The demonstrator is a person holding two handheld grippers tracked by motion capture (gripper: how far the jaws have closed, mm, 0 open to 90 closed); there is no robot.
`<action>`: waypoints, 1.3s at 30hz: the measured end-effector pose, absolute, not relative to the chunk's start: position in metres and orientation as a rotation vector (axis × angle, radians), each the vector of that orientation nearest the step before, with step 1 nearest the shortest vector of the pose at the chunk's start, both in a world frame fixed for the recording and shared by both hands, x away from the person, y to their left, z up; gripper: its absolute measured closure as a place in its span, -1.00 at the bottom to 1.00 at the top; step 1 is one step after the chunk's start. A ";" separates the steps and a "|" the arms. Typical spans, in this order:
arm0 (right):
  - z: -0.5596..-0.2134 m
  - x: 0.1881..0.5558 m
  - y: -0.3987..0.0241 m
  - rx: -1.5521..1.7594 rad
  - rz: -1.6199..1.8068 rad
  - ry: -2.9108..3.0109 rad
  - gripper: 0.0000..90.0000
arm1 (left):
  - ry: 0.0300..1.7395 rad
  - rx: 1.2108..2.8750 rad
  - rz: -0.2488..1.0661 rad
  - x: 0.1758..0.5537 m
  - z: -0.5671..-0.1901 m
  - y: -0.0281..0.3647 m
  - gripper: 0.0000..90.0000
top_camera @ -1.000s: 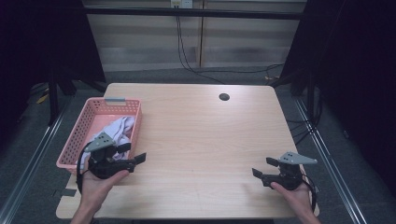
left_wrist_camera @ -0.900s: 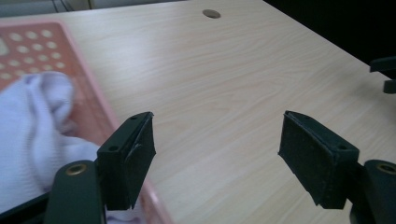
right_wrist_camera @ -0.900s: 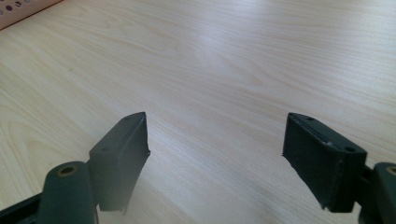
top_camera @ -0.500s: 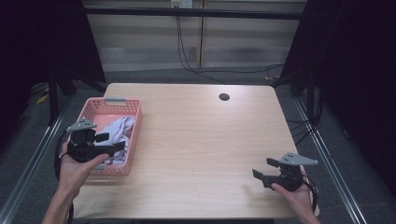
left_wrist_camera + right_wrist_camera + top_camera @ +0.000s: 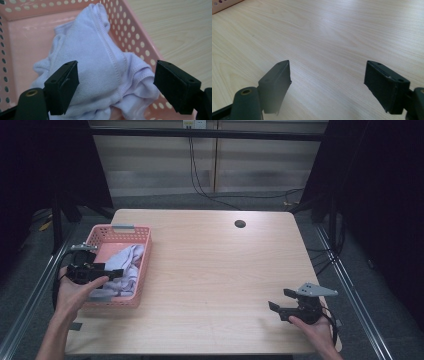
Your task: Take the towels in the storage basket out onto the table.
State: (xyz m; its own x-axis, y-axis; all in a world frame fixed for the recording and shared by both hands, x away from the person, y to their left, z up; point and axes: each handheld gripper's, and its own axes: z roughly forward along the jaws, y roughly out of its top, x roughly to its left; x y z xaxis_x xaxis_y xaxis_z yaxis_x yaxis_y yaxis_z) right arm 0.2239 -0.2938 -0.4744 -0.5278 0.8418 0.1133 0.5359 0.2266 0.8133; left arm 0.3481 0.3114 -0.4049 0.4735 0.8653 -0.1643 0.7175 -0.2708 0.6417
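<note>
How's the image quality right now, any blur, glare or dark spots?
High view: table evenly lit, surroundings dark. Left gripper view: lavender cloth in the pink basket is sharp, while the left hand-held gripper is slightly soft. Right gripper view: a soft sheen on the wood, with the near jaw edges blurred.

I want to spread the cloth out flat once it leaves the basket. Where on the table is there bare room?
The widest free patch runs from the pink basket across to the right gripper, back to the round hole. It is crowded only at the left edge, where the left gripper hangs over the lilac cloth.
</note>
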 end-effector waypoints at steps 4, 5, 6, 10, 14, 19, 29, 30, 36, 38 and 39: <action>-0.475 0.225 -0.292 1.278 1.203 2.166 -0.56 | 1.318 2.078 0.316 0.355 -0.403 0.315 -0.61; -0.475 0.225 -0.292 1.274 1.207 2.172 -0.56 | 1.354 2.078 0.306 0.362 -0.407 0.319 -0.61; -0.475 0.225 -0.292 1.274 1.207 2.172 -0.56 | 1.354 2.078 0.306 0.362 -0.407 0.319 -0.62; -0.475 0.224 -0.292 1.276 1.224 2.197 -0.55 | 1.351 2.116 0.285 0.372 -0.415 0.319 -0.63; -0.475 0.224 -0.291 1.278 1.231 2.198 -0.55 | 1.360 2.170 0.319 0.378 -0.420 0.313 -0.65; -0.474 0.225 -0.292 1.280 1.252 2.197 -0.56 | 1.357 2.275 0.284 0.384 -0.429 0.305 -0.72; -0.477 0.226 -0.293 1.305 1.289 2.224 -0.59 | 1.428 2.376 0.228 0.397 -0.446 0.299 -1.00; -0.477 0.226 -0.293 1.305 1.289 2.224 -0.59 | 1.428 2.376 0.228 0.397 -0.446 0.299 -1.00; -0.476 0.226 -0.292 1.299 1.308 2.244 -0.57 | 1.455 2.349 0.128 0.404 -0.451 0.306 -1.00; -0.476 0.226 -0.293 1.302 1.299 2.230 -0.54 | 1.459 2.346 0.104 0.406 -0.452 0.308 -1.00; -0.475 0.226 -0.294 1.308 1.302 2.216 -0.53 | 1.475 2.337 0.091 0.407 -0.452 0.308 -1.00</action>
